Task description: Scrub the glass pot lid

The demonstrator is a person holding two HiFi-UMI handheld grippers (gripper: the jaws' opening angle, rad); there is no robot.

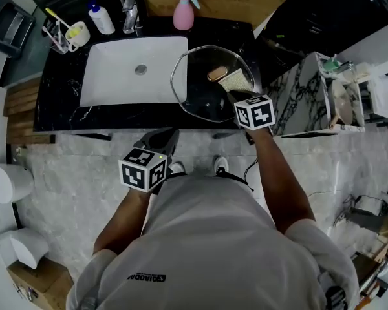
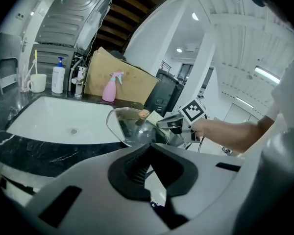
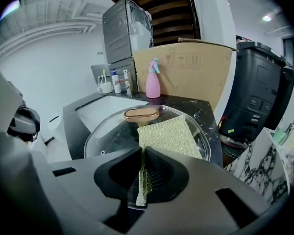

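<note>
My right gripper [image 3: 141, 153] pinched the yellow-green mesh scouring pad [image 3: 169, 136], which lay flat on the round glass pot lid [image 1: 197, 89] on the black stone counter [image 1: 64, 108]. My left gripper [image 2: 148, 148] was closed and empty. Firm, overlapping circles seemed best.

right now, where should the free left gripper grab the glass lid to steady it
Probably the oblong knob on top of the glass lid: it stands raised, so pinch across its narrow width. Come from above on the sink side, since the right gripper holds the scrub pad on the other side.
</note>
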